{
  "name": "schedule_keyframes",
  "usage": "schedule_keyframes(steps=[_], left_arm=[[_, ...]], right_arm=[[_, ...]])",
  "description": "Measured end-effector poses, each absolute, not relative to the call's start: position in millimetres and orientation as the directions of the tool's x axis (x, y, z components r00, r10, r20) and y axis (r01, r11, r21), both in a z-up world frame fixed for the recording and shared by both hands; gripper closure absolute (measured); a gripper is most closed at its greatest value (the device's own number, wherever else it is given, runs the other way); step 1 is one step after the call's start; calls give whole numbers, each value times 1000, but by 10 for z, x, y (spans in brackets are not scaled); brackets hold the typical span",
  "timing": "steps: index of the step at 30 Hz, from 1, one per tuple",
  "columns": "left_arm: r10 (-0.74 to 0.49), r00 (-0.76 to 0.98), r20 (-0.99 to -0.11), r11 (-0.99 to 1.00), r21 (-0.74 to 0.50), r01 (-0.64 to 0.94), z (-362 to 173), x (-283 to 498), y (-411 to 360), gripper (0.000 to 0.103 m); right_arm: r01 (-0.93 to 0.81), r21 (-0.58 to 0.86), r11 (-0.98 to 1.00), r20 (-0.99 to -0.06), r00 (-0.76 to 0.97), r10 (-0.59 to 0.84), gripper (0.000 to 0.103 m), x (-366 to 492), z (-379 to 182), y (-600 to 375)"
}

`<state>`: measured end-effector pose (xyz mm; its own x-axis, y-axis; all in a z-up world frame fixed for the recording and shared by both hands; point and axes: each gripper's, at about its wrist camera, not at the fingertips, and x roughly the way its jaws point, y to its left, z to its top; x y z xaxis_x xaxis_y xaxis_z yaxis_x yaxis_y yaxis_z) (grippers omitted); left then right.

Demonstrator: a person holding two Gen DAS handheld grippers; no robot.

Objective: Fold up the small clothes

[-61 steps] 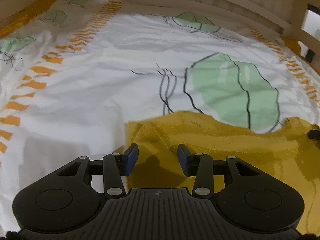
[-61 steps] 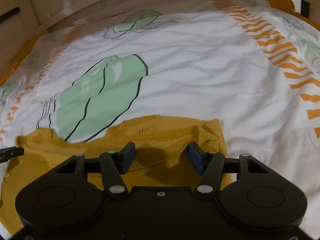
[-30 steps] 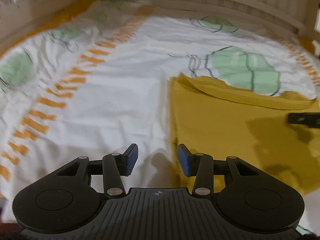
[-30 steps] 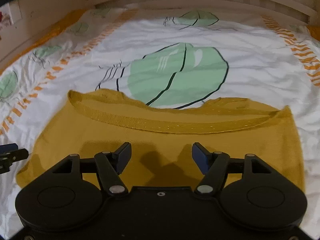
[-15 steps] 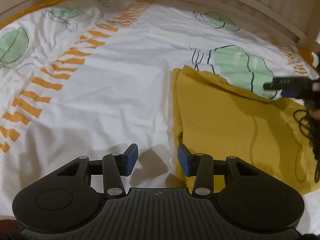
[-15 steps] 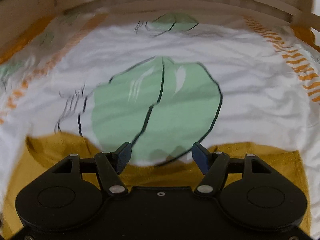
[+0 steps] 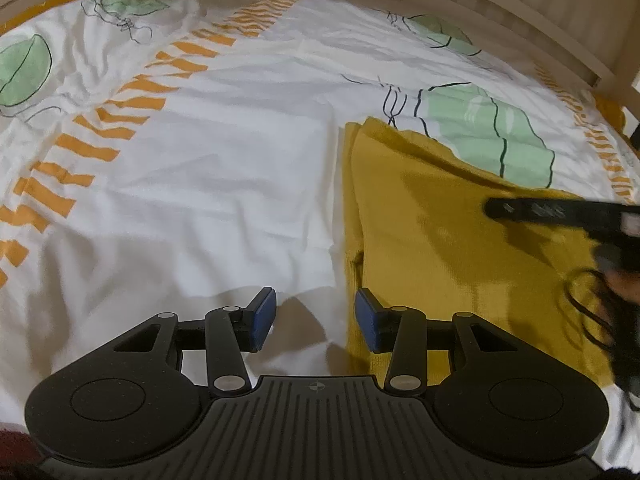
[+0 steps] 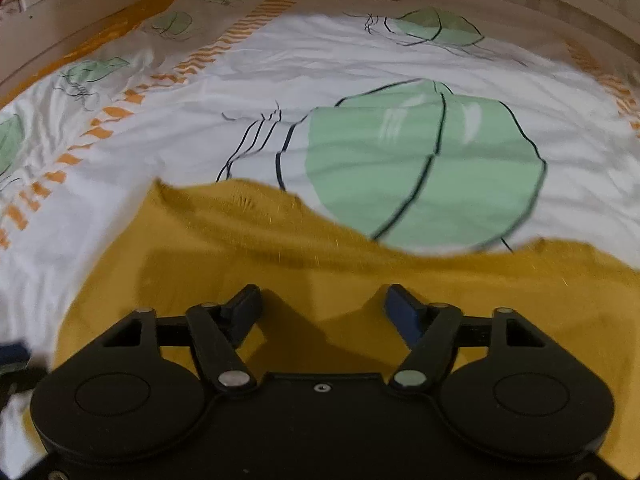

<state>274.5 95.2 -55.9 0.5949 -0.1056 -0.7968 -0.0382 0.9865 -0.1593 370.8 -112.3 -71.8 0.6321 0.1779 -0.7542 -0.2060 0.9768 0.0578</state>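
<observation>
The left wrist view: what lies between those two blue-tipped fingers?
Only wrinkled white bedsheet, in the left wrist view. The yellow garment starts at the right finger's edge; the left gripper holds nothing.

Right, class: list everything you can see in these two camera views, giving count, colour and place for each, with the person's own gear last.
Garment: one, mustard yellow, lying flat on the bedsheet.
Bedsheet: one, white with green leaf prints and orange dashes, covering the bed.
Bed rail: one, pale wood, along the far edge.
Cable: one, black, right edge of the left view.
Left gripper: black with blue pads, open, at the garment's left edge.
Right gripper: black with blue pads, jaws opening, nothing between them, above the garment.
</observation>
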Motion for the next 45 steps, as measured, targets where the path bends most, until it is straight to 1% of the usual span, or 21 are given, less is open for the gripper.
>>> schedule_keyframes(steps=[2,4,6,8,11,15,18,21,23,25,29,33,36,42,45], left_arm=[[-106,594,-798,986,-161,-40,-559,2761,969,61],[-105,595,-797,985,-164,-46,-552,2772,985,61],[-104,596,-796,985,-167,-51,-548,2778,1003,61],[-100,598,-796,984,-167,-58,-546,2776,1017,61],[-97,599,-795,984,-165,-61,-547,2766,1007,61],[-100,599,-794,985,-165,-54,-539,2741,977,61],[-101,600,-794,986,-160,-45,-536,2741,963,61],[-101,603,-792,987,-157,-42,-528,2738,959,61],[-95,606,-790,988,-151,-42,-524,2737,953,61],[-89,608,-789,989,-144,-42,-524,2736,944,61],[-88,603,-793,990,-139,-39,-542,2733,922,61],[-70,593,-802,993,-115,-40,-592,2747,900,61],[-56,583,-810,994,-98,-41,-650,2765,882,60],[-44,585,-810,996,-77,-32,-694,2765,842,52],[-43,582,-812,997,-70,-24,-719,2778,809,46]], right_arm=[[-175,80,981,-749,639,175,25,3928,-741,-1121],[-108,121,987,-748,643,162,25,4078,-748,-1199],[-54,163,985,-727,669,157,25,4114,-684,-1314],[-42,174,984,-710,687,155,25,4041,-615,-1397],[-43,79,996,-719,689,87,25,3850,-576,-1441],[-63,-50,997,-743,669,5,25,3588,-687,-1486],[-71,-63,995,-740,673,1,20,3421,-758,-1533],[-78,-90,993,-728,685,-12,19,3272,-741,-1500],[-84,-82,993,-727,686,-2,18,3190,-718,-1480],[-92,-77,993,-726,688,7,15,3093,-716,-1473],[-92,-84,992,-712,702,5,13,2892,-737,-1457],[-82,-73,994,-715,699,5,1,2741,-781,-1447],[-106,-109,988,-717,697,-4,1,2668,-873,-1396],[-77,-56,995,-705,709,15,0,2644,-917,-1449],[-74,-63,995,-690,724,11,0,2612,-946,-1434]])
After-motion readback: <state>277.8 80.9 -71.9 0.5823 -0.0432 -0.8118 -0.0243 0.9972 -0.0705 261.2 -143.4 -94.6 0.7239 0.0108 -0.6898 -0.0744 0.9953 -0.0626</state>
